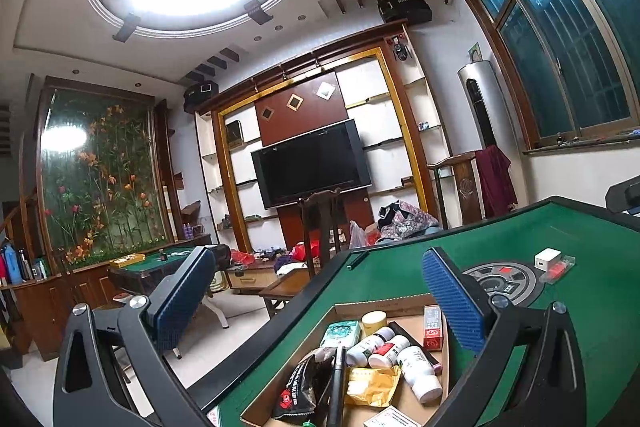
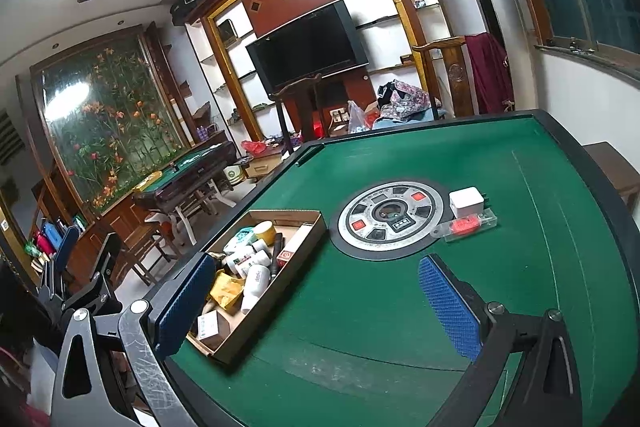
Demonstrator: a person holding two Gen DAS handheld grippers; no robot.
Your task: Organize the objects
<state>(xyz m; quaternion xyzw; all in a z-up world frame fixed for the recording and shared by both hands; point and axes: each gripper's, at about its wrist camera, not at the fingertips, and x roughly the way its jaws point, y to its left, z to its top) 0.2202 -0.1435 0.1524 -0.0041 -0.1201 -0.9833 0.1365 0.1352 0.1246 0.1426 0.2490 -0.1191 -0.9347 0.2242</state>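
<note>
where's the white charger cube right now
The white charger cube sits on the green table, at the right edge of the round centre control panel, touching the clear plastic case with the red item inside.

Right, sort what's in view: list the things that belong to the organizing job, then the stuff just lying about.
Job:
cardboard tray of white bottles, yellow packet, red-and-white box
white charger cube
clear case with red contents
both open grippers: left, right

Lying about:
television
maroon garment
second green table

only thing i can actually read is "krk" on the black speaker point(image 1: 405, 7) up by the ceiling. box and bottle labels are too blurry.
</note>
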